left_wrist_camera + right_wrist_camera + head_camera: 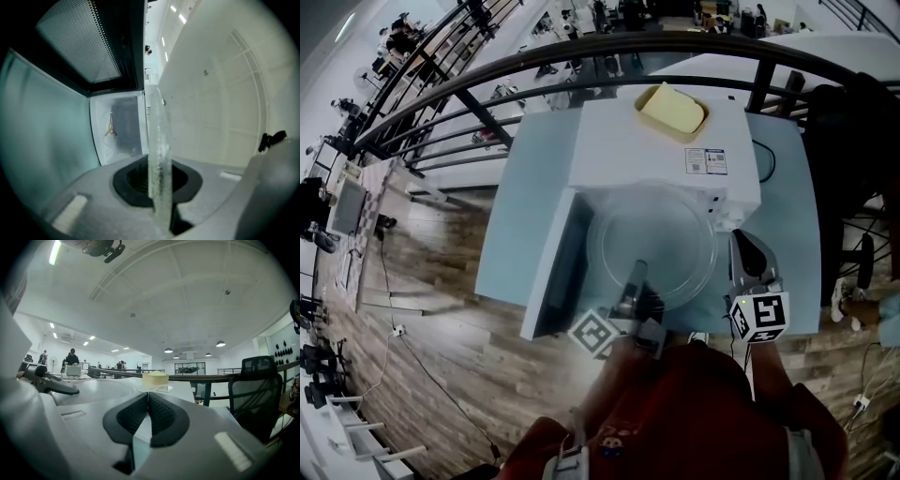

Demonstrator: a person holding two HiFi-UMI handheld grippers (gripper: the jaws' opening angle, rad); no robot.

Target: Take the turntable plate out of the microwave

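Glass turntable plate (661, 234): rim clamped in left claw (638, 274) (edge-on between the pads). Empty right claw (748, 248) closed. On microwave (619, 141) top, label (705, 161): print unreadable.

I can't read the label (705, 161) on top of the microwave (619, 150): too small. In front of the microwave, the left gripper (637, 274) covers the near rim of the plate (652, 234); in the left gripper view the plate runs off the bottom edge.
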